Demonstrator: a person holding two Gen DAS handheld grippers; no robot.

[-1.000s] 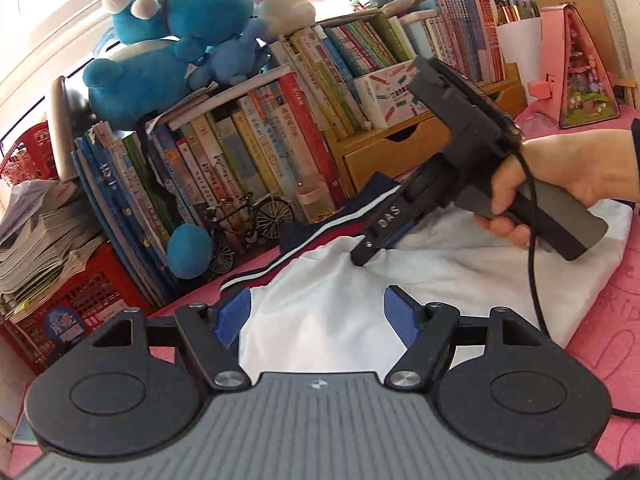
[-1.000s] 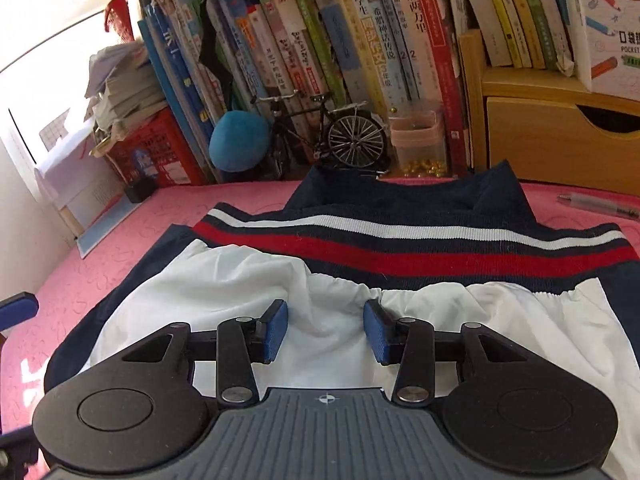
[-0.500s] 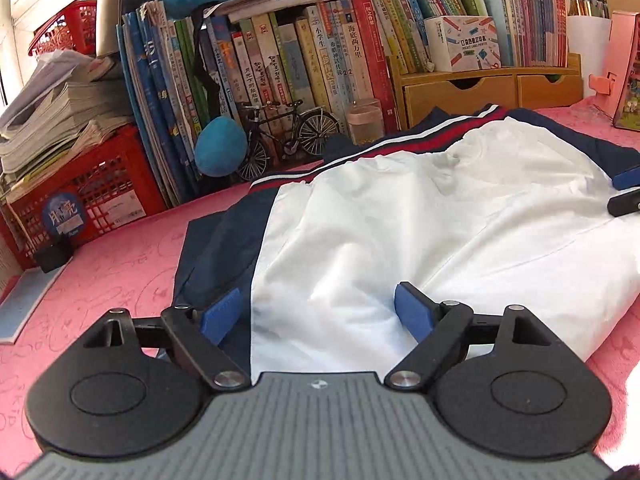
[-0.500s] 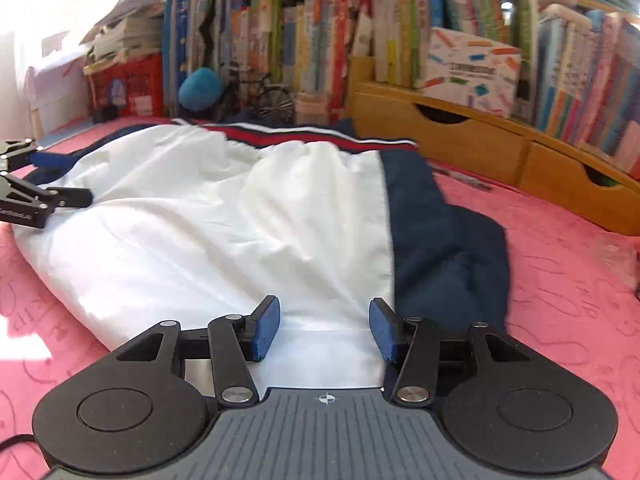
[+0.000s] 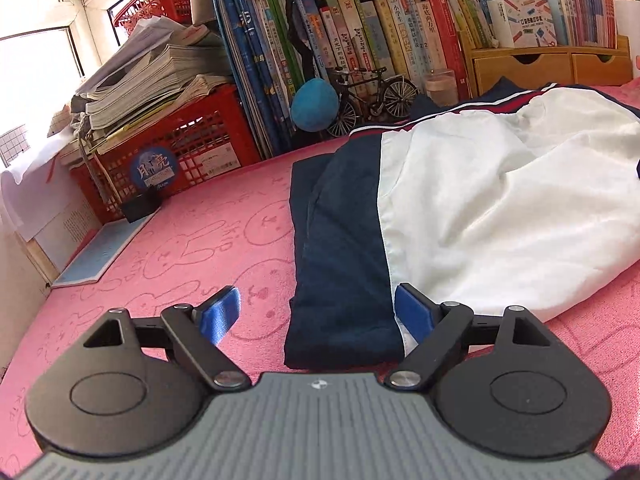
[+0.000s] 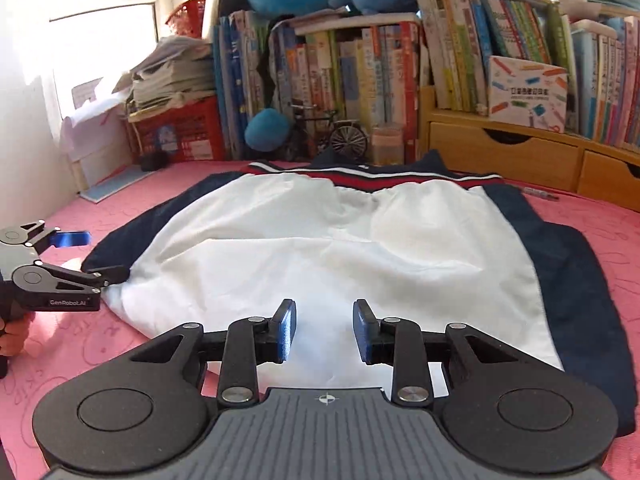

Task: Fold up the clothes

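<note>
A white and navy garment (image 6: 332, 248) with a red and white striped band at its far end lies spread on the pink mat (image 6: 120, 196). In the left wrist view the garment (image 5: 480, 208) fills the right side. My left gripper (image 5: 318, 314) is open wide, straddling the garment's near navy corner (image 5: 340, 320). It also shows in the right wrist view (image 6: 76, 258) at the garment's left edge. My right gripper (image 6: 324, 330) is open and empty over the white hem near its middle.
A red crate (image 5: 176, 152) with stacked papers, rows of books (image 5: 360, 48), a toy bicycle (image 5: 376, 96), a blue plush (image 5: 314, 106) and wooden drawers (image 6: 520, 156) line the far edge. A blue booklet (image 5: 100, 252) lies at the mat's left.
My left gripper has moved left to the garment's navy corner. My right gripper has shifted from the right side toward the middle of the hem. Both stayed open.
</note>
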